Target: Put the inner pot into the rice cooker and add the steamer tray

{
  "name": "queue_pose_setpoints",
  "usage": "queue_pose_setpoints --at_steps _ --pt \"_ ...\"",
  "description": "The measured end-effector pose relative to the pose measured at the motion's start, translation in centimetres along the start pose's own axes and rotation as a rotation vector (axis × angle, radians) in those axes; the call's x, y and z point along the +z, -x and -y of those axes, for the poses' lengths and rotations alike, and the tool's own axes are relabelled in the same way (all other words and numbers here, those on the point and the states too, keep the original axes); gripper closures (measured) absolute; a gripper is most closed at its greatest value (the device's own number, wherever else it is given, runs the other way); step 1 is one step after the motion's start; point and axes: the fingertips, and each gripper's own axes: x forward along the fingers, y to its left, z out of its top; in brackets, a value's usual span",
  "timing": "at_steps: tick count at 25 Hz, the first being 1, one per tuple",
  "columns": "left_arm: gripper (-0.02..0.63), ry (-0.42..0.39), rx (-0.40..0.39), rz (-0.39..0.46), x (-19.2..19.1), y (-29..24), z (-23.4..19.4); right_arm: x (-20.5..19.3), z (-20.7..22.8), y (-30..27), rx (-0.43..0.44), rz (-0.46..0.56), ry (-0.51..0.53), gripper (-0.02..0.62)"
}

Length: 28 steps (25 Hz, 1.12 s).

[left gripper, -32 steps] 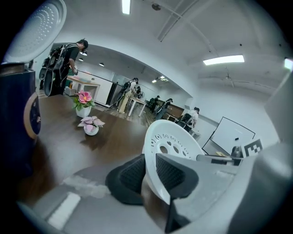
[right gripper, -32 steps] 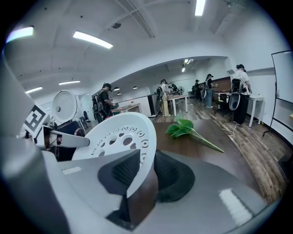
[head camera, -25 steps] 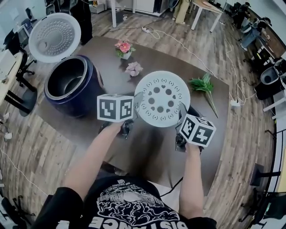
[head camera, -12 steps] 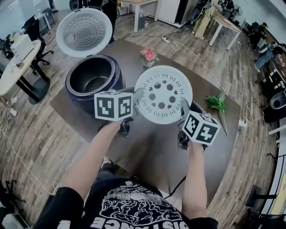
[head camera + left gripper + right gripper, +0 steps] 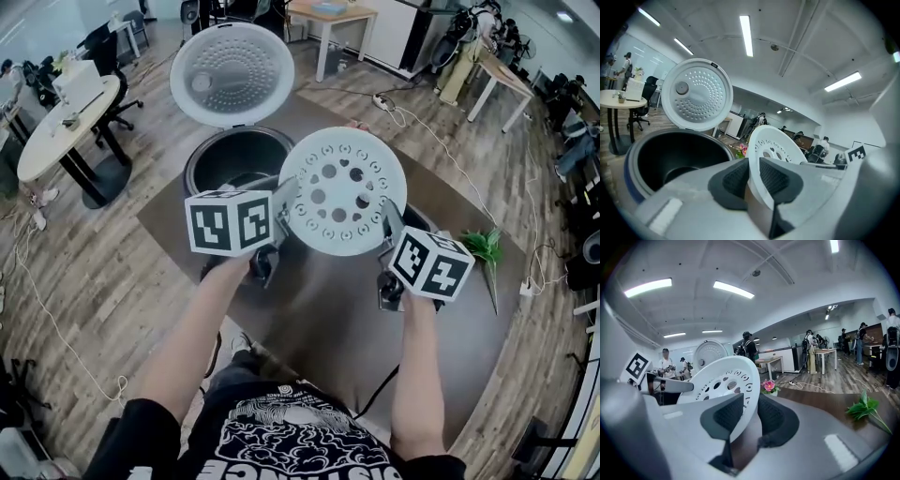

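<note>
Head view: steamer tray [image 5: 343, 192] partly hides open rice cooker [image 5: 225, 155].

The steamer tray [image 5: 343, 190] looks like smooth, matt white plastic. Gripping it, the left hand-held gripper [image 5: 284, 208] and right hand-held gripper [image 5: 386, 228] have matt grey plastic shells and dark, ribbed, rubbery pads [image 5: 733, 180]. Beyond the left one, the inner pot [image 5: 670, 159] shows a dark satin sheen inside the rice cooker [image 5: 630, 178] and its glossy blue shell. Beneath both, the bench [image 5: 319, 319] is matt dark brown.
</note>
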Motion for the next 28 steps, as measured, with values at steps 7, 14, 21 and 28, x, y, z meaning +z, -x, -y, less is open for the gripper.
queue_pose_setpoints --at_steps 7,14,21,28 --pt "0.531 0.039 0.041 0.071 3.8 3.4 -5.2 2.2 -6.4 -3.5 0.094 0.017 0.000 0.500" --pt "0.532 0.048 0.113 0.126 6.9 7.4 -11.4 3.2 -13.2 -7.4 0.174 0.001 0.002 0.500" --pt "0.535 0.071 0.146 0.138 8.1 9.0 -16.2 2.9 -17.6 -10.9 0.217 -0.022 -0.011 0.500" --pt "0.535 0.092 0.147 0.115 7.8 8.8 -18.7 2.1 -18.6 -12.9 0.199 -0.055 -0.003 0.500"
